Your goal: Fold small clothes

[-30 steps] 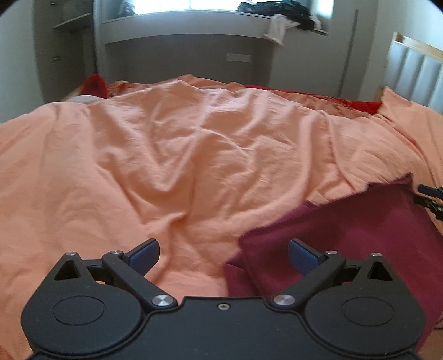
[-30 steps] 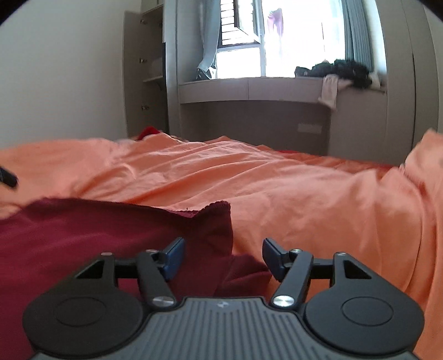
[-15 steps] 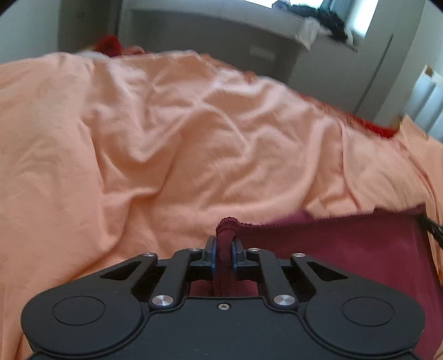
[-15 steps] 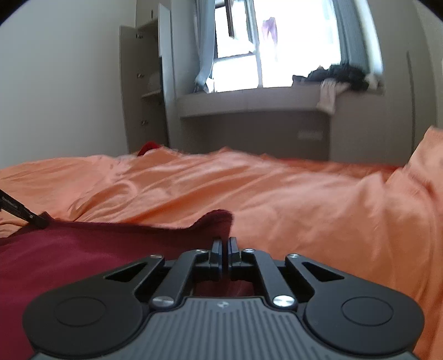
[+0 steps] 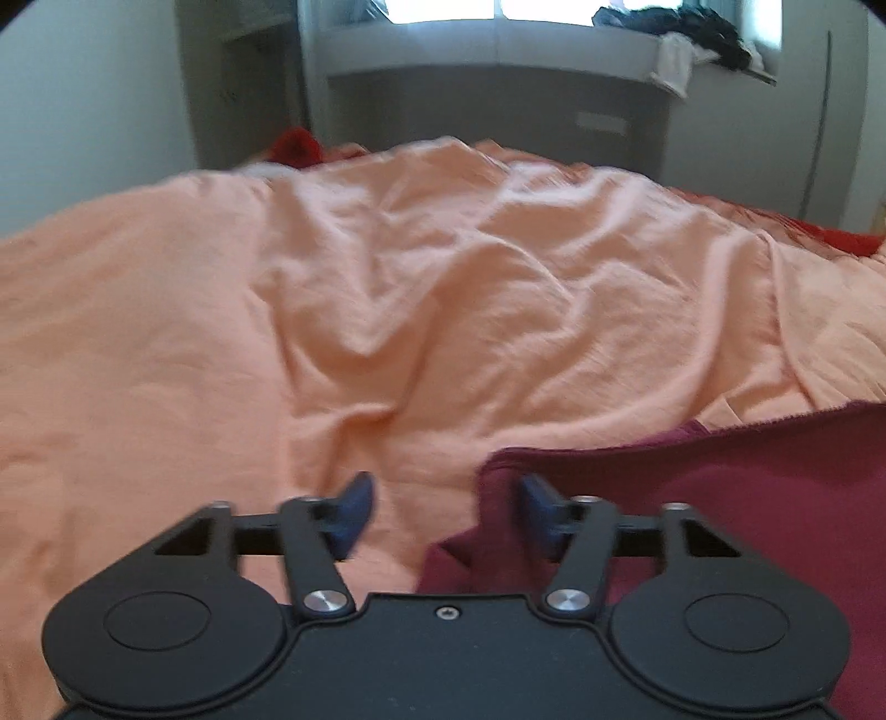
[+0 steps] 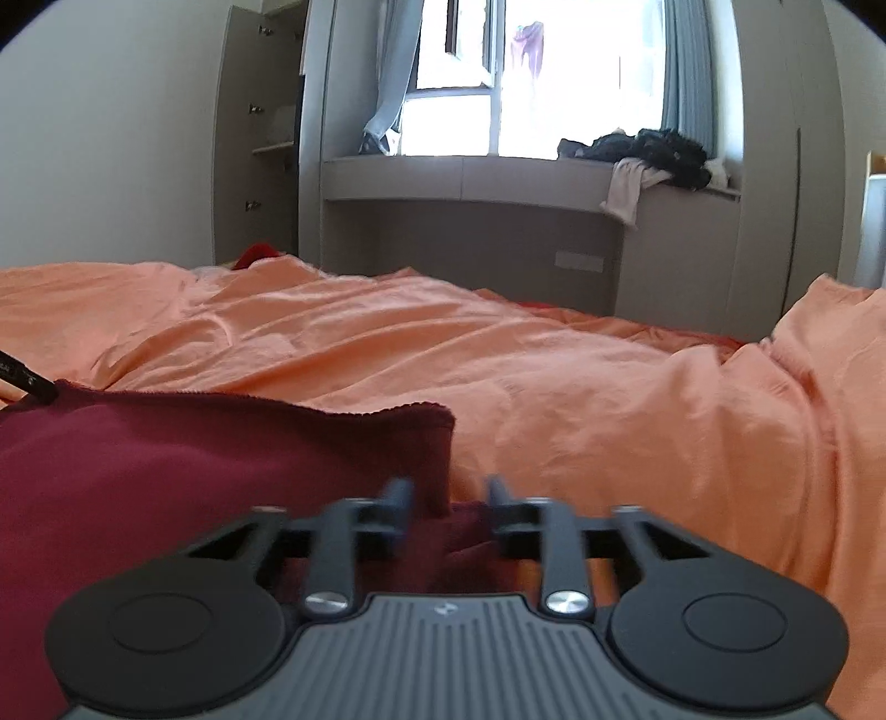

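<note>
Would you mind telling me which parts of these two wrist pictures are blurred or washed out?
Left wrist view: the left gripper fingers look smeared, and the window is blown white. Right wrist view: the right gripper fingers are smeared, the window glares, while the maroon cloth stays fairly sharp.

We see the left gripper (image 5: pixel 440 512): black body, blue pads, silver screws. The right gripper (image 6: pixel 446 507): ribbed grey top, black round housings.

Bright window (image 6: pixel 576 83) above a grey window seat (image 6: pixel 470 177), pale walls (image 6: pixel 111 138).
</note>
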A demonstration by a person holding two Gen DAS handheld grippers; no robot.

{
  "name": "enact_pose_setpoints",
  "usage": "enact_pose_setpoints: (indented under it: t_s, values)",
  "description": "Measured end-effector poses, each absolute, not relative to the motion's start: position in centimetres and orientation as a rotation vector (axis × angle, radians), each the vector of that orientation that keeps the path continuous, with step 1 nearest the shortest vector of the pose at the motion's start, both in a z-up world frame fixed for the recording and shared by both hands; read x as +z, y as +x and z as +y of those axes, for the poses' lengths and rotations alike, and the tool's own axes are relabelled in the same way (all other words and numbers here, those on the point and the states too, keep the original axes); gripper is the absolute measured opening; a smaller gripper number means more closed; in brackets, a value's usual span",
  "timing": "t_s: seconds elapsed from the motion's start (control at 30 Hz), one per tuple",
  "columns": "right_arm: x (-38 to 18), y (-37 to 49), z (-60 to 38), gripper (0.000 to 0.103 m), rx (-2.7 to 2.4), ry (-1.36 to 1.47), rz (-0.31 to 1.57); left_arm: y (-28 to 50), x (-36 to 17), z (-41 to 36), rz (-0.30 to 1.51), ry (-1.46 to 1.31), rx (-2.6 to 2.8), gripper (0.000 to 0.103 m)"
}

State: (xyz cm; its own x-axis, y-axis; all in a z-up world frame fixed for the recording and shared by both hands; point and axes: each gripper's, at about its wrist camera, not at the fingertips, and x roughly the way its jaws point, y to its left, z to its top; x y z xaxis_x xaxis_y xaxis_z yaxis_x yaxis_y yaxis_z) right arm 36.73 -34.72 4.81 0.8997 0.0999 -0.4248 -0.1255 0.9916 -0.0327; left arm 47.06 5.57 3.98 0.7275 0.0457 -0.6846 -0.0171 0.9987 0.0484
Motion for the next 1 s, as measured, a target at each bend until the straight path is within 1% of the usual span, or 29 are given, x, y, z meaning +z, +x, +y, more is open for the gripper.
enact_pose_setpoints:
  t_s: [0.03,0.1,0.13,0.2,0.23,0.3,0.33,0.47,0.6,0.77,1.0]
  values:
    - [5.2,36.1,-34.8,0.059,0.113,-0.059,0.42,46.5,4.5,5.8,0.738,0.032,0.052,0.085]
    - [5.9,34.9,-35.1,0.07,0.109,-0.053,0.397,45.4,5.5,6.3,0.71,0.003,0.063,0.092]
    - [6.3,34.3,-35.1,0.074,0.108,-0.045,0.384,44.6,6.1,6.4,0.698,-0.011,0.064,0.095]
    - [6.9,33.0,-35.1,0.088,0.106,-0.029,0.36,43.1,7.0,6.4,0.676,-0.033,0.063,0.102]
    - [7.2,32.3,-34.9,0.09,0.109,-0.024,0.346,42.2,7.5,6.3,0.661,-0.041,0.061,0.102]
    - [7.7,30.7,-34.4,0.101,0.116,-0.014,0.317,40.3,8.2,6.1,0.638,-0.055,0.05,0.102]
    - [8.0,30.0,-34.2,0.103,0.119,-0.007,0.305,39.5,8.6,5.9,0.63,-0.058,0.043,0.102]
    - [8.7,26.9,-32.5,0.103,0.134,0.009,0.252,34.4,9.5,4.9,0.565,-0.093,0.025,0.102]
    - [8.5,24.0,-30.4,0.103,0.112,0.01,0.201,29.2,9.3,4.4,0.501,-0.201,0.027,0.102]
    - [7.2,20.7,-27.8,0.103,0.067,0.013,0.164,25.3,7.1,3.7,0.497,-0.333,-0.001,0.102]
    - [5.0,18.0,-24.2,0.103,0.039,-0.069,0.14,22.2,3.4,2.9,0.492,-0.333,-0.023,0.102]
